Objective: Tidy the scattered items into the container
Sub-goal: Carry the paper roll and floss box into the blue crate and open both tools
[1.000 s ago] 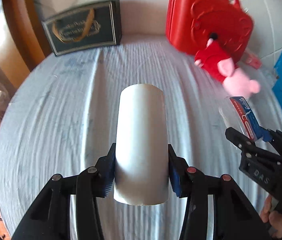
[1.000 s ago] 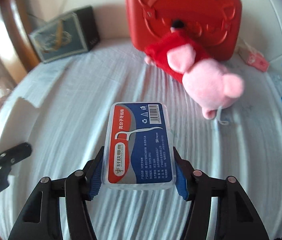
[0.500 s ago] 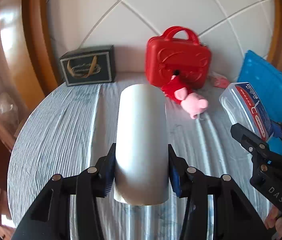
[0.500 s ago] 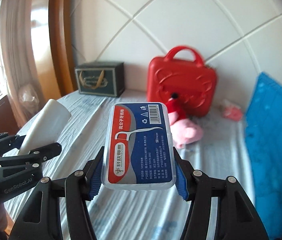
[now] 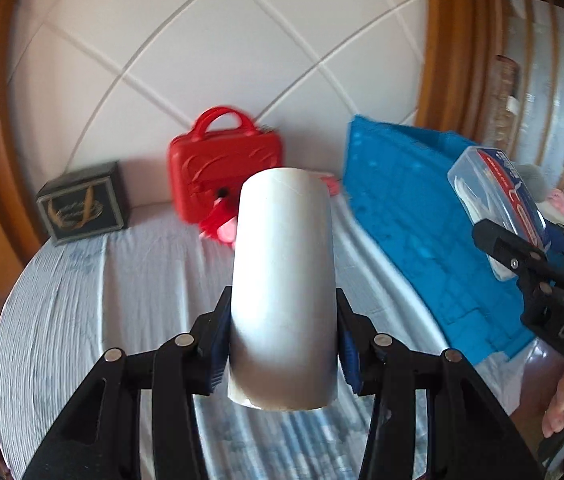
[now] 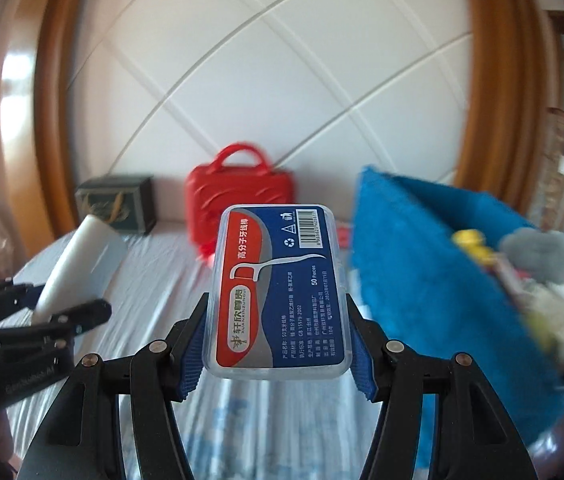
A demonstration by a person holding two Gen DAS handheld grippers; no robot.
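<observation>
Aloft, left jaws round white tube point(image 5: 284, 292); right jaws round floss box point(image 6: 277, 292).

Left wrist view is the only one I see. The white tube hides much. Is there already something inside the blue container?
Observer: Yes. In the right wrist view the blue container holds a grey soft item and a yellow piece.
Operator: What does the label on the box show?
Observer: The floss pick box in the right claw shows a floss pick drawing and a barcode.
Operator: Does the left claw grip the tube at its end?
Observer: The left claw holds the white tube near its lower end.
</observation>
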